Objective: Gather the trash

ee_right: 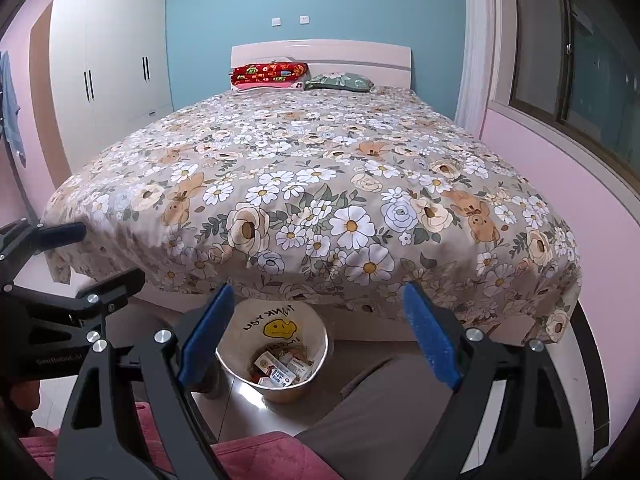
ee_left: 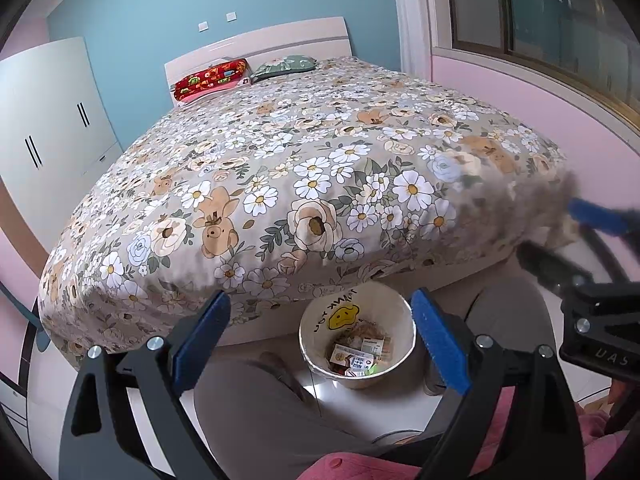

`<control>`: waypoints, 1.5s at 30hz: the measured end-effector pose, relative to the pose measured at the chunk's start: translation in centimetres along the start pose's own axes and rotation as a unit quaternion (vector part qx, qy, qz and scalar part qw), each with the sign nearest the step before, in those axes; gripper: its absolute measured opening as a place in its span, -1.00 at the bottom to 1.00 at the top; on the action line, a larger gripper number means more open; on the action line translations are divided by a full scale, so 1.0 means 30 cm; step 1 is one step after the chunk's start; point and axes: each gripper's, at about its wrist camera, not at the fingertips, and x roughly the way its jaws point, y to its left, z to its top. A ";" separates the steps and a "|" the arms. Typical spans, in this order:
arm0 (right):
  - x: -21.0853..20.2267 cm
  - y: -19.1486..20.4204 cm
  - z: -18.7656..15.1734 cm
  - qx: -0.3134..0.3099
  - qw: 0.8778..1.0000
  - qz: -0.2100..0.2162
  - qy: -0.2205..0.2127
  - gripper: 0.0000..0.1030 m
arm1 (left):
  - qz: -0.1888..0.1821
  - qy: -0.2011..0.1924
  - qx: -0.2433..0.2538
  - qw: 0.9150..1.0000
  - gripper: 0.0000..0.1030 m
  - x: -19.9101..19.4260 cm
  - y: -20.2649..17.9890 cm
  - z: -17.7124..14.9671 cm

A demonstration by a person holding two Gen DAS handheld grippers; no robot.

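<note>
Blue and pink bedroom walls frame a floral-quilted bed (ee_right: 312,184) filling mid-frame, while the trash bin (ee_right: 276,360), already holding wrappers, sits on the tiled floor at lower centre just beside the bed's foot. Left gripper (ee_left: 320,344) and right gripper (ee_right: 316,340) hang above it, jaws wide and empty. The seated person's knee (ee_right: 384,412) crowds the bin at lower right, and a careless reach could tip it.

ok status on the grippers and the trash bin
Left gripper open, empty. Right gripper open, empty. Trash bin on floor at bed foot, wrappers inside. Nothing in the way.
</note>
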 end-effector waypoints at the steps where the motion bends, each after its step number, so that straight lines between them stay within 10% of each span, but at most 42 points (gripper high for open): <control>1: 0.001 0.001 0.001 -0.002 1.000 0.001 0.000 0.64 | 0.000 0.000 0.000 1.000 0.81 0.000 0.000 -0.001; 45: 0.013 0.015 -0.005 -0.009 1.000 0.011 0.008 0.65 | 0.001 -0.001 -0.006 1.000 0.83 -0.001 0.022 -0.008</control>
